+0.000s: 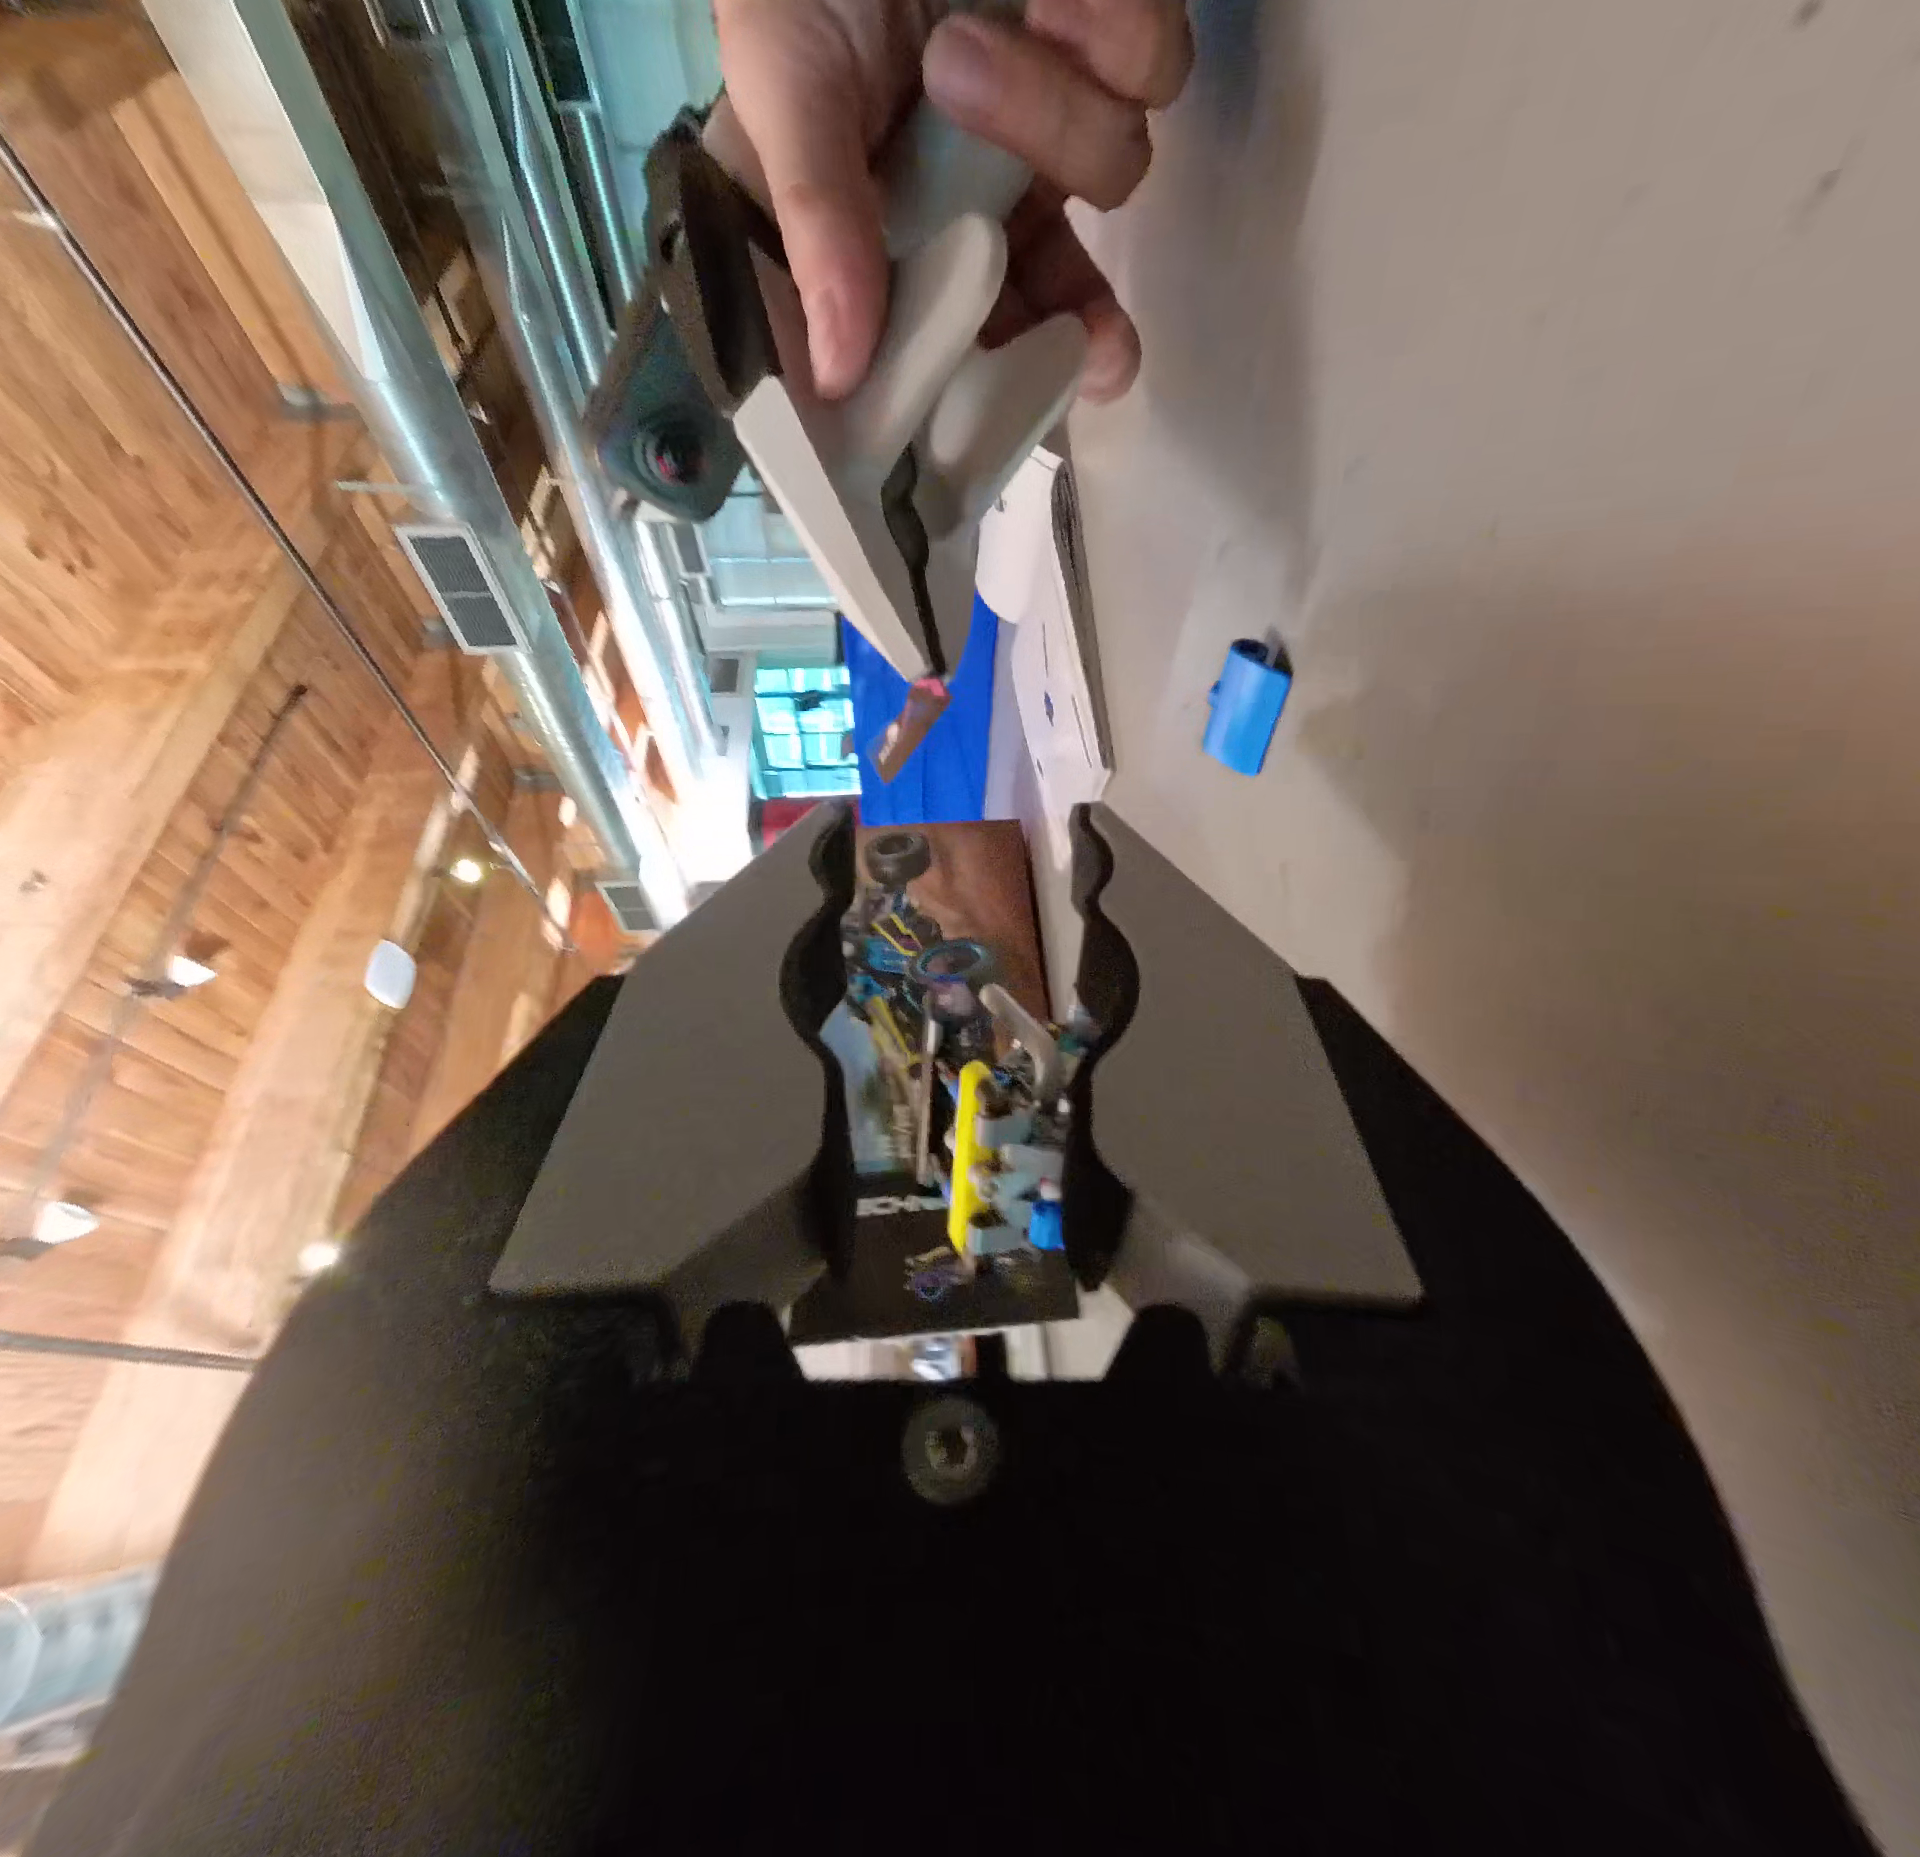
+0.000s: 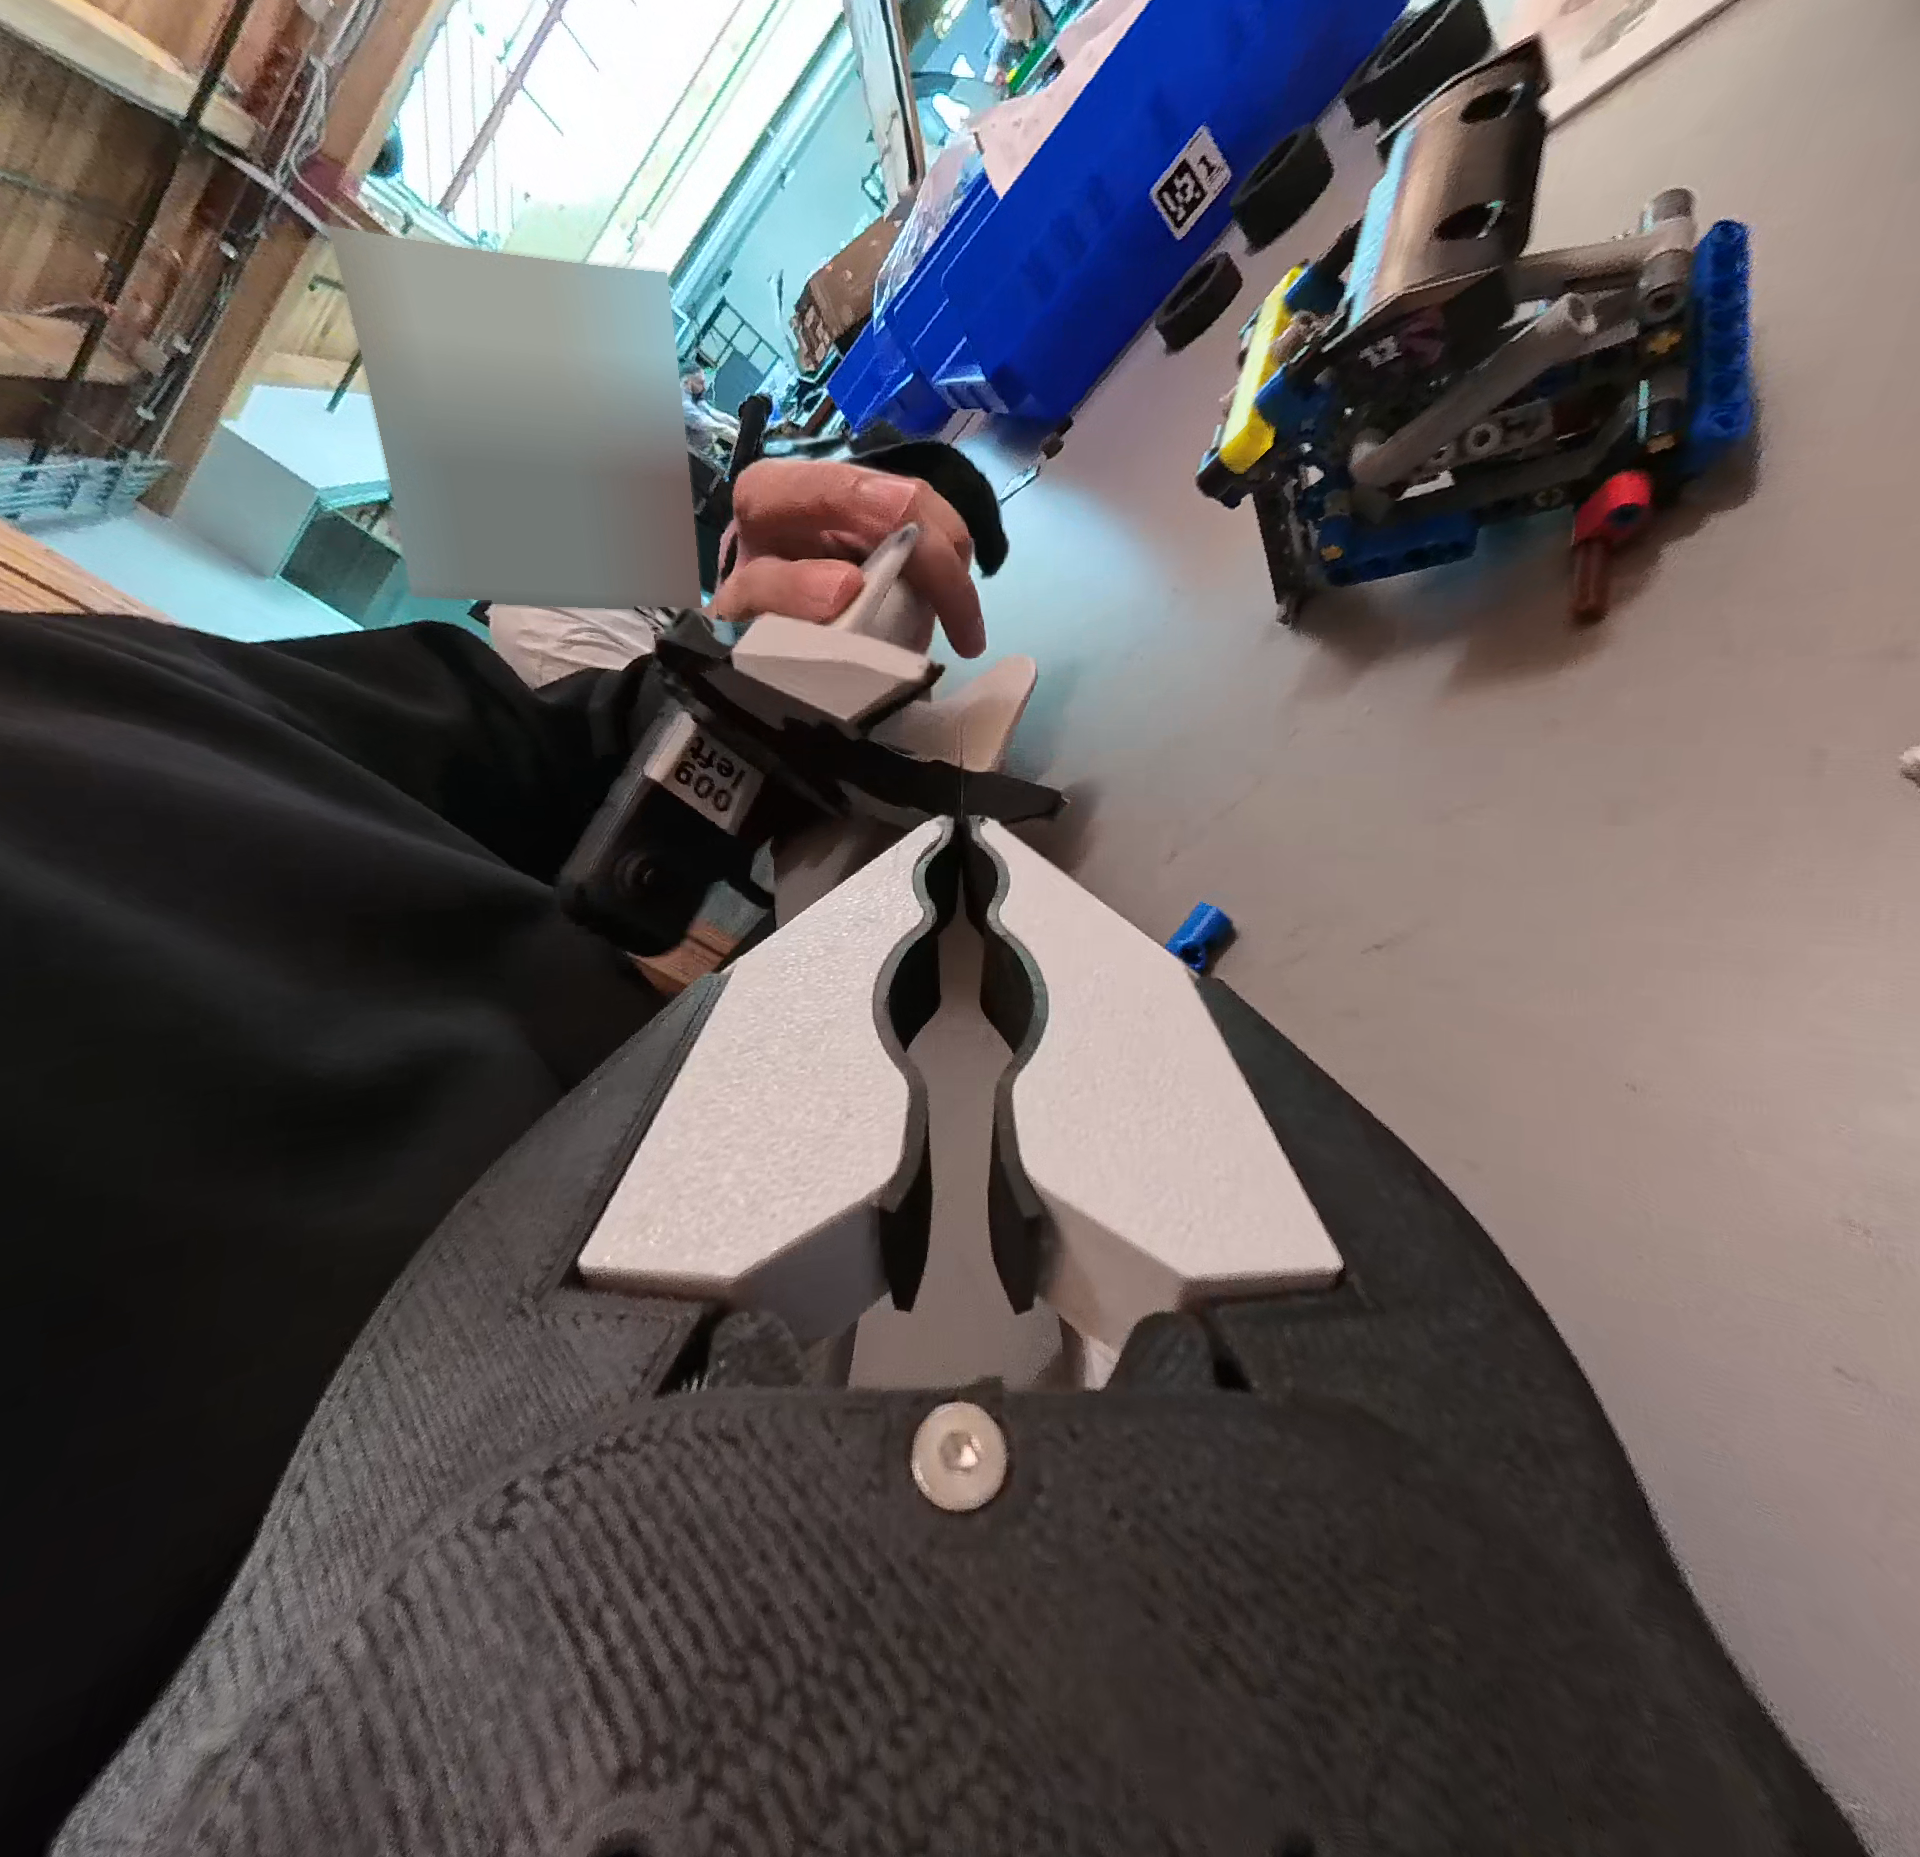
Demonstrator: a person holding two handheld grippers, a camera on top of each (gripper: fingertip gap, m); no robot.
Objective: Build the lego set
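Observation:
The part-built lego car (image 2: 1455, 384), blue, grey and yellow, stands on the grey table (image 2: 1455, 1080). In the left wrist view it (image 1: 997, 1132) shows through the gap of my left gripper (image 1: 964, 831), which is open, empty and well short of it. My right gripper (image 2: 961, 825) is shut. In the left wrist view it (image 1: 928, 664) hangs above, pinching what looks like a small dark red piece (image 1: 906, 727). A small blue piece (image 1: 1247, 706) lies loose on the table, also in the right wrist view (image 2: 1200, 934). My left gripper (image 2: 1039, 799) sits just past the right fingertips.
A blue bin (image 2: 1091, 197) stands behind the car, with three black tyres (image 2: 1283, 186) beside it. A red piece on a brown axle (image 2: 1605, 529) lies by the car. The set's box (image 1: 935, 924) and a white booklet (image 1: 1049, 644) lie beyond the left fingers. My left and right fingertips are right by each other.

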